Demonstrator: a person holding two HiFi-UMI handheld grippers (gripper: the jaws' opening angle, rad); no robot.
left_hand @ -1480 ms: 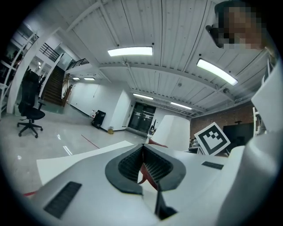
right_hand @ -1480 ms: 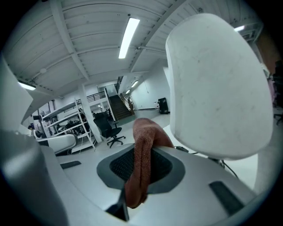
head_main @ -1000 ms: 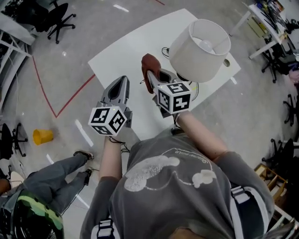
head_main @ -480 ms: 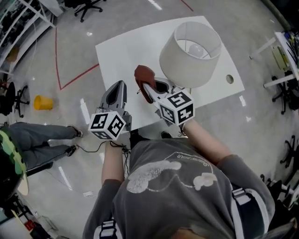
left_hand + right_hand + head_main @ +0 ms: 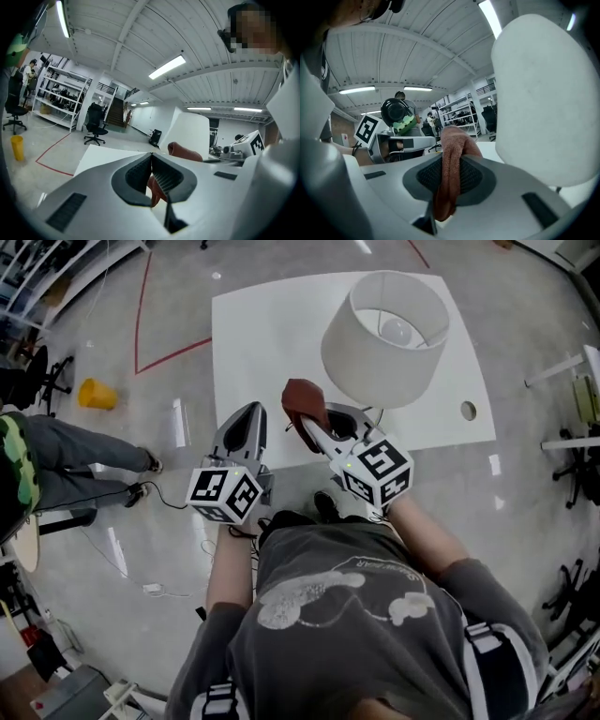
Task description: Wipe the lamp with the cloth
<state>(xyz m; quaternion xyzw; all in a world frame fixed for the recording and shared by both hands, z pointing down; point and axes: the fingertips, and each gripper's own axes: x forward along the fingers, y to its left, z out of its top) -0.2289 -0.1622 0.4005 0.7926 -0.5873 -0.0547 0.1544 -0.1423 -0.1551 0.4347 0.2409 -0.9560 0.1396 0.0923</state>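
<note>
A lamp with a white drum shade (image 5: pixel 386 338) stands on the white table (image 5: pixel 272 334), its bulb visible from above. My right gripper (image 5: pixel 314 423) is shut on a rust-brown cloth (image 5: pixel 304 401), held just left of the shade and a little apart from it. In the right gripper view the cloth (image 5: pixel 452 161) is pinched between the jaws, with the shade (image 5: pixel 548 103) close on the right. My left gripper (image 5: pixel 246 420) is shut and holds nothing, beside the right one near the table's front edge. The left gripper view shows the cloth (image 5: pixel 185 151) and the shade (image 5: pixel 190 133) ahead.
The table has a round cable hole (image 5: pixel 468 411) near its right edge. A yellow cup (image 5: pixel 95 394) lies on the floor at left, by red floor tape (image 5: pixel 141 324). A person's legs (image 5: pixel 84 460) stand at left. A cable (image 5: pixel 169 512) runs across the floor.
The head view has swung, so the table and lamp sit more squarely ahead. Both grippers keep their hold and spacing, the cloth staying just left of the shade.
</note>
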